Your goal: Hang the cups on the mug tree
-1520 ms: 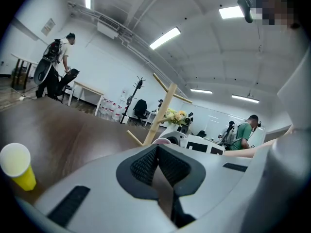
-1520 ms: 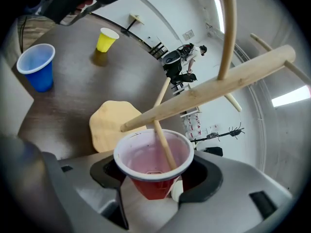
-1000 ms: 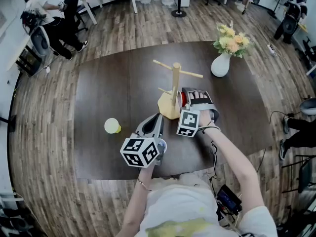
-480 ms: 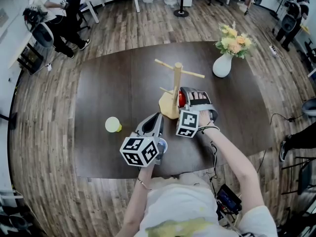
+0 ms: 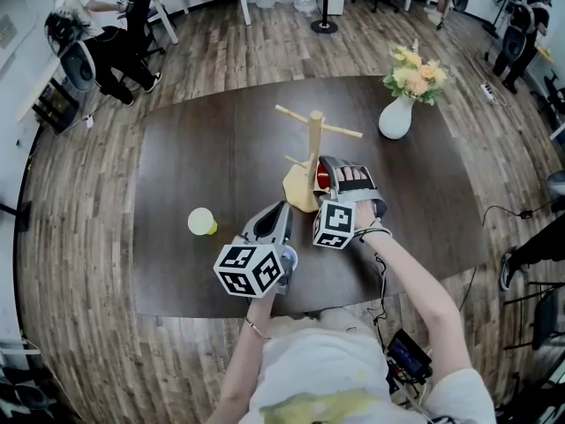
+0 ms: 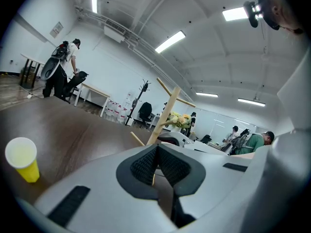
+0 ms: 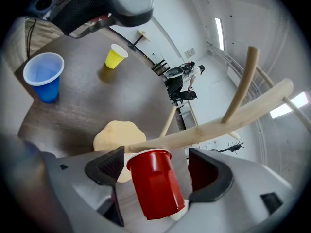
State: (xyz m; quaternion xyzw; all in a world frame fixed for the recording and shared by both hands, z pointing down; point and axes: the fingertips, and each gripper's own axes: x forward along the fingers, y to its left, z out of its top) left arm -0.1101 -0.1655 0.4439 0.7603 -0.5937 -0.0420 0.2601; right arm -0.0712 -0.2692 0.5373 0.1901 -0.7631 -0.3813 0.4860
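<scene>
No text, label, brand or number can be read in any view

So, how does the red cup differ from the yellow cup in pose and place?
Pose: the red cup is tilted, its mouth toward the mug tree; the yellow cup stands upright. Place: the red cup sits between the right gripper's jaws, which have just been opening and do not clamp it; the yellow cup stands alone on the table, untouched. Both are plain tapered cups.
</scene>
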